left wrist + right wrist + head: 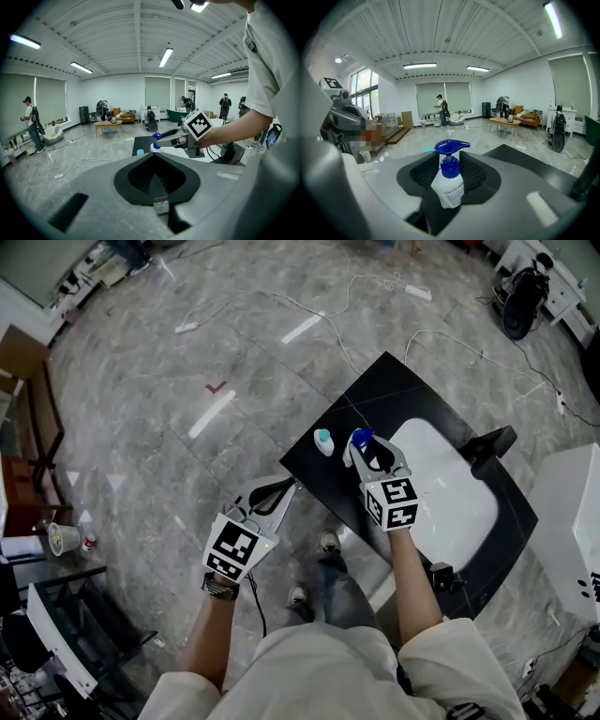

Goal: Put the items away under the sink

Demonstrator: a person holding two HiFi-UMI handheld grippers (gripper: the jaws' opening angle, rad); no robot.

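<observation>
A white pump bottle with a blue top (449,185) stands upright between the jaws of my right gripper (449,164), which is shut on it. In the head view this gripper (367,452) holds the bottle (361,439) over the left corner of the black counter (375,390), beside the white sink basin (450,493). A small white container with a teal cap (323,441) stands on the counter just left of it. My left gripper (287,487) hangs over the floor left of the counter, shut with nothing in it. The left gripper view shows the blue pump top (156,136) and the teal cap (140,152).
A black faucet (492,442) sticks up at the sink's far right. A white cabinet (572,521) stands to the right. Cables (281,301) trail over the grey floor. Shelving with a cup (62,538) is at the left. A person (30,124) and others stand far off.
</observation>
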